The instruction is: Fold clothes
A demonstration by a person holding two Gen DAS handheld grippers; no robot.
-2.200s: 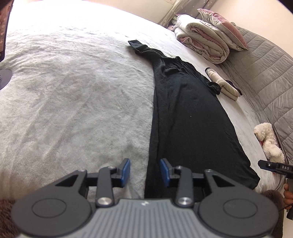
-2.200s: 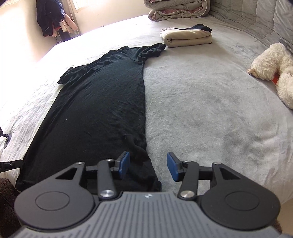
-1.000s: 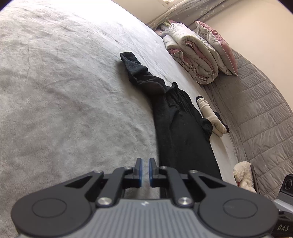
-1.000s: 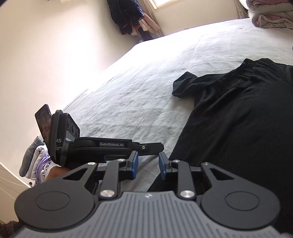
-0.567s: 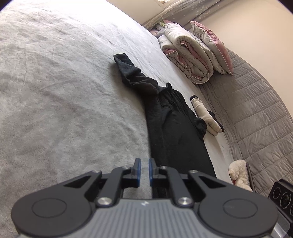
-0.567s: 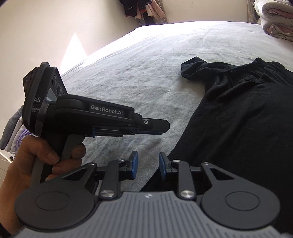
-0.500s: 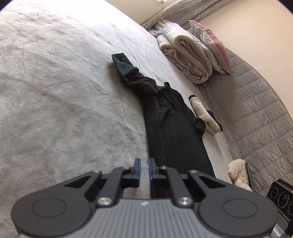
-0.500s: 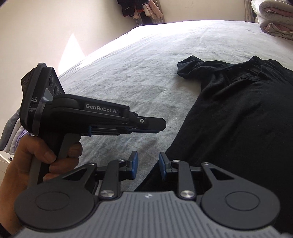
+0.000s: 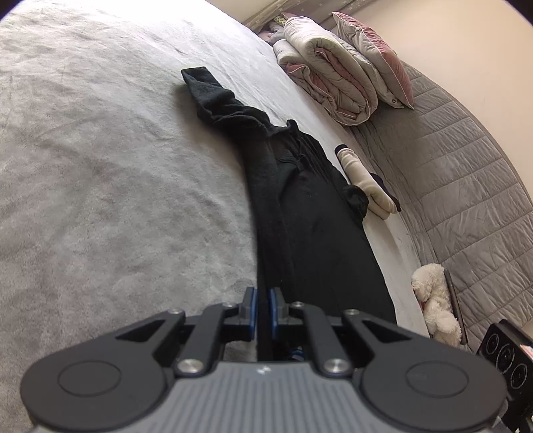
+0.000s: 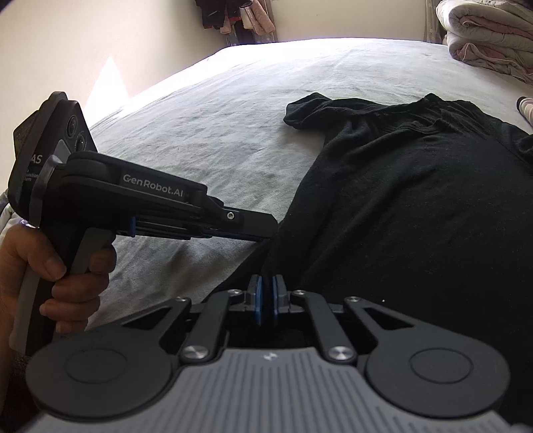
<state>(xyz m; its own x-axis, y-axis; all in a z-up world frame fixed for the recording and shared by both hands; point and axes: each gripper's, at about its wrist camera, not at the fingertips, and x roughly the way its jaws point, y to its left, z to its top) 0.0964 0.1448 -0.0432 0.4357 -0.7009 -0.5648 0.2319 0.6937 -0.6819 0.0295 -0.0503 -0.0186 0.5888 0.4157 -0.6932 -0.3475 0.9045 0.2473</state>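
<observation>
Left claw (image 9: 263, 308) tight on black shirt's (image 9: 316, 226) hem; grey bed (image 9: 100, 166) beneath; plush toy (image 9: 433, 306) rightward

I'm working in a home bedroom: a wide bed (image 9: 100, 166), a rolled duvet (image 9: 326, 86) and pillow (image 9: 376, 56) by the quilted headboard (image 9: 466, 186), clothes (image 10: 233, 16) hanging in the corner.

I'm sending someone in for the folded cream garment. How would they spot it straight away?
Start at the big grey bed and find the quilted grey cushion along its far side. Just before that cushion, beside the long black garment, lies the folded cream garment. It is small, pale and flat, unlike the bulky rolled duvet or the fluffy white toy.
</observation>
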